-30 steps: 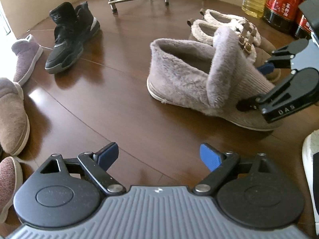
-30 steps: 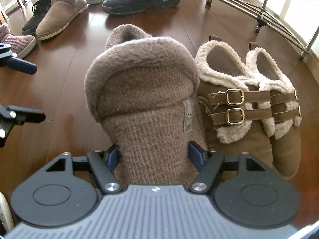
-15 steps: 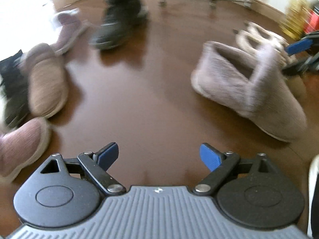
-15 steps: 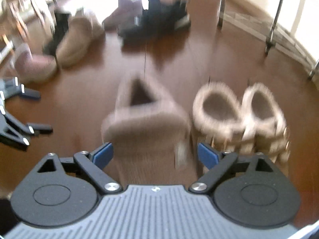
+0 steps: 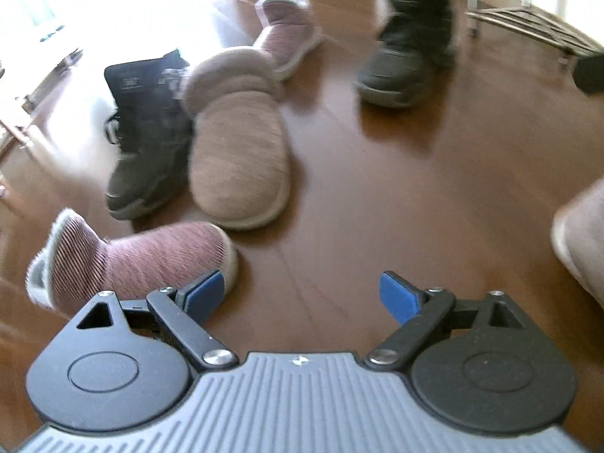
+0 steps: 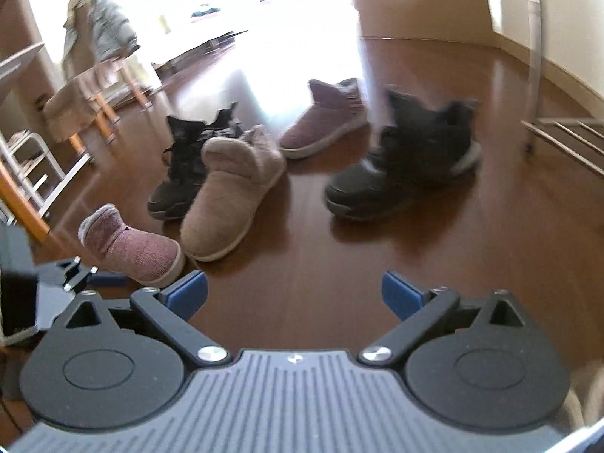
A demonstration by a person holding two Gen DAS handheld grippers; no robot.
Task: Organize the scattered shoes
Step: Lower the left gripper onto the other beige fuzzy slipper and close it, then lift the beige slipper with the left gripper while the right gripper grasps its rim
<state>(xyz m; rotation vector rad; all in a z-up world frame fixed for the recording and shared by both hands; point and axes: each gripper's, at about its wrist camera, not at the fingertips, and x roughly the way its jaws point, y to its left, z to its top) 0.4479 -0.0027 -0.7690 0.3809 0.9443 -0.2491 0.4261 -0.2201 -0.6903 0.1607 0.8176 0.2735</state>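
Scattered shoes lie on the brown wooden floor. My left gripper point(image 5: 302, 294) is open and empty, hovering just right of a pink striped slipper boot point(image 5: 132, 260). Beyond it lie a beige fuzzy slipper point(image 5: 238, 151), a black high-top point(image 5: 147, 136), a second pink slipper boot point(image 5: 290, 34) and another black high-top point(image 5: 407, 41). My right gripper point(image 6: 294, 294) has its jaws opening, with nothing between them, over bare floor. It faces the same group: pink slipper boot point(image 6: 128, 249), beige slipper point(image 6: 230, 192), black high-tops point(image 6: 192, 158) point(image 6: 407, 162), far pink slipper boot point(image 6: 328, 120). The left gripper's fingertips point(image 6: 94, 277) show at its left.
A metal shoe rack point(image 5: 528, 26) point(image 6: 566, 136) stands at the right. The released beige slipper's edge point(image 5: 581, 238) shows at the far right of the left wrist view. A wooden stool draped with cloth point(image 6: 90, 87) and a white stand point(image 6: 30, 166) lie at the left.
My right gripper let go of the beige slipper beside the buckled pair, opened wide and swung away to the shoe group. My left gripper swept left and now hovers beside the pink striped slipper boot.
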